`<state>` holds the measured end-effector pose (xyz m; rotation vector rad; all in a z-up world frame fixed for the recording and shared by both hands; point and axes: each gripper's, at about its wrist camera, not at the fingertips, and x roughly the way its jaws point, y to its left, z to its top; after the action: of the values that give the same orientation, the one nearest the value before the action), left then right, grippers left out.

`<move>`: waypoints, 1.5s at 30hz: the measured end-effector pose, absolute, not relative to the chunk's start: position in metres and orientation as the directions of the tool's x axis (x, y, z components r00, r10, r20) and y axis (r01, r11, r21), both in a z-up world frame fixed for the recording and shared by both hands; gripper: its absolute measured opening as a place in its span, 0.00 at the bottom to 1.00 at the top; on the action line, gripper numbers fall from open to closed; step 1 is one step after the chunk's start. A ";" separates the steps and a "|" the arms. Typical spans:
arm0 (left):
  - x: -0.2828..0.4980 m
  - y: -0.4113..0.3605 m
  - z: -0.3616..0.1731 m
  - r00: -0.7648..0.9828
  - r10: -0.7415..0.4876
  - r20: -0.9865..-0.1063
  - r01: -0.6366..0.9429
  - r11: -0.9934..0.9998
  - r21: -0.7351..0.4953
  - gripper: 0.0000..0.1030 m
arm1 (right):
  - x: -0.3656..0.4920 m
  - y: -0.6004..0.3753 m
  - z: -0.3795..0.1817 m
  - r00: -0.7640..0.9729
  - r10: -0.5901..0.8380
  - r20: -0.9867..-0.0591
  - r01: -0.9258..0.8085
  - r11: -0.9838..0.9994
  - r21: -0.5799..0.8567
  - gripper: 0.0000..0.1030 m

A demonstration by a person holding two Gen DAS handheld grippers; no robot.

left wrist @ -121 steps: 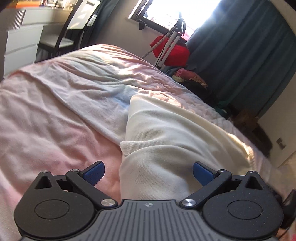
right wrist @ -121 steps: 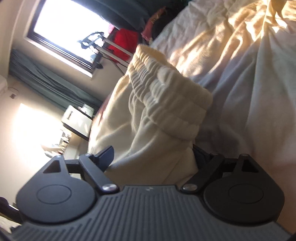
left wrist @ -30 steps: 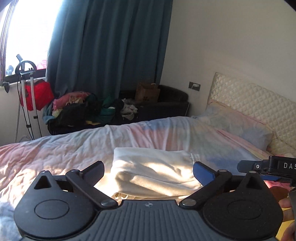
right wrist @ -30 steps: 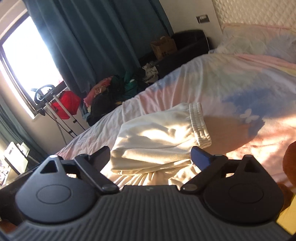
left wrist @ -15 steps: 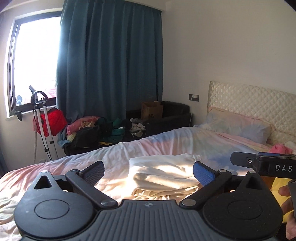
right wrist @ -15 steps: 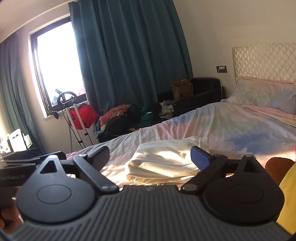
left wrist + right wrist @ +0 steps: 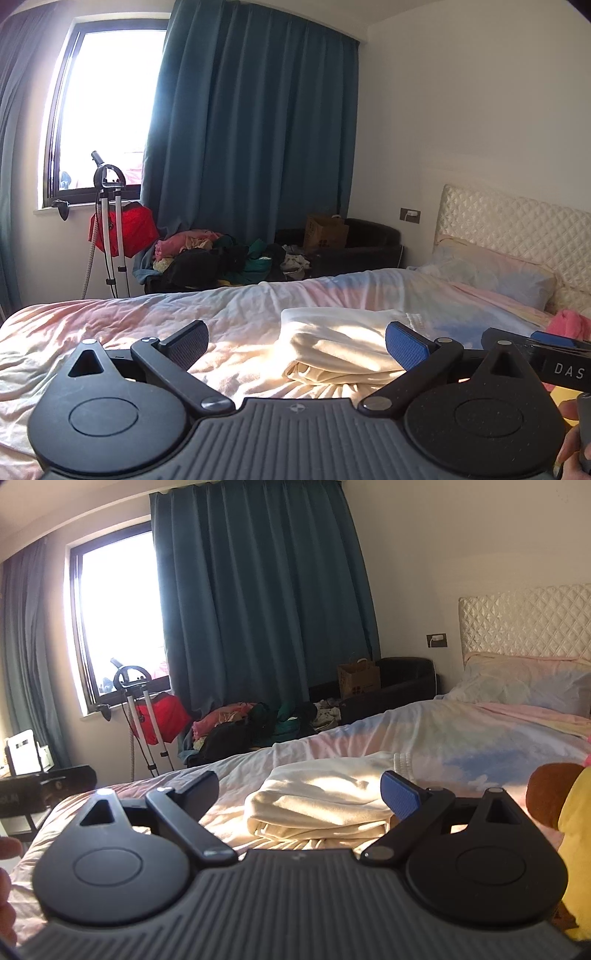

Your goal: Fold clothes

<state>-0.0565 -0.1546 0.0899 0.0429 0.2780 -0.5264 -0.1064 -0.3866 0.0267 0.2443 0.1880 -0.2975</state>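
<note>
A cream garment (image 7: 340, 345) lies folded in a flat stack on the bed (image 7: 110, 325), its ribbed waistband on the right. It also shows in the right wrist view (image 7: 325, 801). My left gripper (image 7: 295, 341) is open and empty, held back from the garment and level with it. My right gripper (image 7: 299, 792) is open and empty, also back from the stack. The right gripper's body shows at the right edge of the left wrist view (image 7: 546, 354).
A pillow (image 7: 528, 683) and quilted headboard (image 7: 524, 620) are at the right. A pile of clothes (image 7: 221, 258), a red bag on a stand (image 7: 122, 229), a paper bag (image 7: 325, 232) and dark curtains (image 7: 251, 147) stand beyond the bed. A yellow and brown soft object (image 7: 569, 805) sits at right.
Both grippers let go of the cream garment, which now lies folded on the bed. Both have pulled back and risen, so more of the room shows.
</note>
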 end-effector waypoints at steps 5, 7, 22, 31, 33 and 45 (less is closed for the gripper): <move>-0.055 -0.156 0.073 0.829 -0.488 -0.274 0.508 0.861 0.002 1.00 | -0.103 -0.376 0.004 0.930 -0.294 -0.222 0.333 0.929 0.163 0.93; -0.055 -0.156 0.069 0.823 -0.495 -0.279 0.517 0.856 0.007 1.00 | -0.101 -0.372 -0.002 0.927 -0.311 -0.211 0.345 0.928 0.145 0.93; -0.042 -0.156 0.049 0.845 -0.439 -0.306 0.459 0.889 -0.009 0.99 | -0.084 -0.359 -0.023 0.899 -0.379 -0.222 0.404 0.911 0.081 0.93; -0.041 -0.161 0.044 0.863 -0.407 -0.300 0.429 0.903 0.009 0.99 | -0.081 -0.364 -0.026 0.898 -0.371 -0.238 0.400 0.912 0.090 0.93; -0.041 -0.161 0.044 0.864 -0.406 -0.298 0.426 0.905 0.002 0.99 | -0.082 -0.365 -0.027 0.897 -0.370 -0.240 0.402 0.911 0.096 0.93; -0.048 -0.166 0.042 0.853 -0.425 -0.305 0.450 0.893 0.016 0.99 | -0.079 -0.366 -0.026 0.894 -0.373 -0.248 0.407 0.908 0.102 0.93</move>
<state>-0.0482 -0.1658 0.0422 0.0879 0.3000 -0.4610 -0.0791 -0.3658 -0.0263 0.1532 0.2267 -0.4057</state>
